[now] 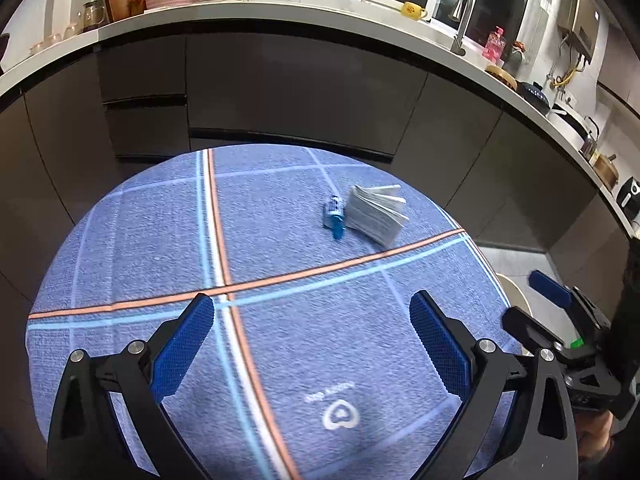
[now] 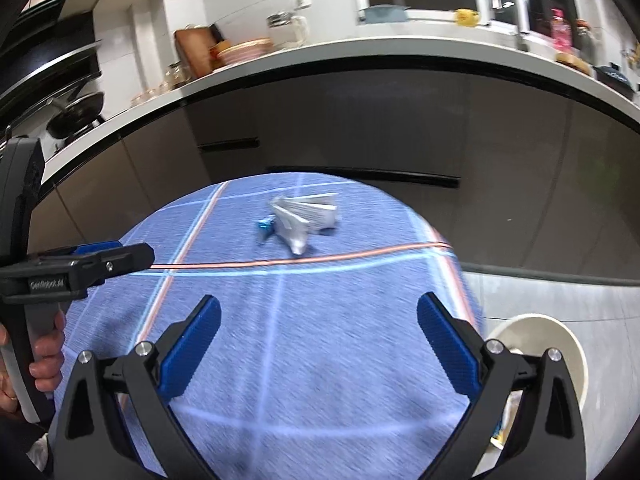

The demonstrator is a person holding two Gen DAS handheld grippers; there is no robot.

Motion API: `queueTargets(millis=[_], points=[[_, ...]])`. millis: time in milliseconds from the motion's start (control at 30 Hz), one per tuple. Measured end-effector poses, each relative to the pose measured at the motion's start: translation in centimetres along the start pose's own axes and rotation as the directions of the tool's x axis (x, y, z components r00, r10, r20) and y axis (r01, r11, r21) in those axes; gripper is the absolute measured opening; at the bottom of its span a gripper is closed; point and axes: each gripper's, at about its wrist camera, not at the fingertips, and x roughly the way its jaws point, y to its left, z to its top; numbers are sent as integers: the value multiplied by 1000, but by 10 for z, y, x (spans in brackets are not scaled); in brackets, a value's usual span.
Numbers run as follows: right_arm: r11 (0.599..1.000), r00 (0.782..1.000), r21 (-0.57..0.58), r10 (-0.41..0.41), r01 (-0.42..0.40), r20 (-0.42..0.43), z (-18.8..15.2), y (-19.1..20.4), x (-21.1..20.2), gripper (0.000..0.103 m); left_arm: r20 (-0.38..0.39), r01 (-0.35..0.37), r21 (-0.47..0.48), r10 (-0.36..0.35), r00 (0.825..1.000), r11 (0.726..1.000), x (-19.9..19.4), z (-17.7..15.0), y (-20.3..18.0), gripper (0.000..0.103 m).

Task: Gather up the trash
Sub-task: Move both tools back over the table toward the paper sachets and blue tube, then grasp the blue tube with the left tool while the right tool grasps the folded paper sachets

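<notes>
A small blue bottle (image 1: 335, 216) (image 2: 264, 227) lies on the blue round tablecloth (image 1: 280, 240) (image 2: 340, 300), touching a folded white paper leaflet (image 1: 376, 216) (image 2: 306, 216) on its right. Both rest on the far half of the table. My left gripper (image 1: 312, 320) hovers open over the near part of the table with nothing between its blue pads; the right wrist view shows it from the side (image 2: 136, 254). My right gripper (image 2: 318, 328) is also open and holds nothing, and it shows at the table's right edge (image 1: 528, 300).
A white round bin (image 2: 536, 344) (image 1: 516, 292) stands on the floor right of the table, with some scraps inside. Dark cabinets (image 1: 280, 92) and a white counter (image 1: 280, 12) crowded with kitchenware run behind the table. A hand (image 2: 44, 356) grips the left tool's handle.
</notes>
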Motion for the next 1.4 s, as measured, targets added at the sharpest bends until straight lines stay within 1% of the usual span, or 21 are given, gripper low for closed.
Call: queueTargets(millis=[100, 200, 267, 300, 400, 533, 667, 700, 733, 767, 800, 833, 867, 900, 967, 1033, 1100, 1200, 1400], points=[[1000, 999, -7, 23, -23, -31, 12, 11, 23, 94, 3, 3, 7, -4, 1000, 1000, 3, 2, 9, 94], [999, 998, -20, 27, -28, -56, 21, 20, 46, 94, 4, 7, 18, -7, 1000, 1000, 7, 5, 16, 93], [999, 997, -25, 29, -31, -75, 28, 23, 62, 91, 3, 11, 30, -11, 1000, 999, 11, 9, 19, 91], [999, 996, -23, 32, -34, -87, 32, 24, 72, 88, 3, 11, 36, -11, 1000, 999, 13, 11, 21, 90], [999, 994, -13, 29, -31, -107, 39, 23, 93, 84, 4, 8, 52, -9, 1000, 999, 19, 17, 25, 86], [1000, 991, 5, 14, -14, -130, 46, 17, 119, 73, 1, 7, 74, -7, 1000, 997, 30, 26, 27, 82], [999, 990, 32, 29, -24, -135, 51, 11, 133, 71, -9, 9, 103, -8, 1000, 995, 45, 32, 25, 78], [999, 990, 35, 32, -27, -137, 51, 9, 135, 66, -13, 11, 109, -9, 1000, 994, 48, 34, 24, 77], [999, 989, 35, 34, -30, -141, 52, 9, 138, 58, -20, 17, 115, -14, 1000, 993, 54, 35, 22, 76], [999, 988, 34, 38, -33, -147, 51, 8, 141, 53, -25, 22, 115, -19, 1000, 993, 58, 36, 22, 76], [998, 986, 36, 47, -41, -158, 51, 7, 144, 39, -32, 27, 114, -23, 999, 993, 63, 37, 21, 75], [998, 985, 38, 56, -51, -165, 50, 6, 148, 19, -36, 29, 115, -25, 999, 993, 66, 38, 20, 75], [997, 983, 39, 67, -61, -172, 49, 6, 150, 11, -44, 31, 118, -26, 999, 993, 72, 40, 18, 72], [997, 982, 39, 77, -71, -171, 48, 6, 150, 7, -49, 31, 120, -26, 998, 992, 76, 41, 17, 69], [996, 984, 34, 81, -77, -157, 44, 5, 144, 5, -60, 36, 128, -29, 998, 991, 86, 44, 14, 67], [998, 988, 27, 66, -63, -137, 42, 5, 135, 5, -70, 43, 131, -34, 997, 990, 94, 47, 9, 65], [998, 989, 28, 60, -57, -132, 38, 2, 129, 5, -87, 59, 132, -47, 995, 989, 104, 51, 4, 59], [996, 989, 52, 74, -67, -129, 33, -3, 119, 5, -111, 79, 130, -65, 992, 988, 119, 56, -6, 55], [999, 994, 46, 26, -21, -104, 27, -9, 98, 5, -140, 120, 129, -102, 985, 984, 142, 66, -29, 53]])
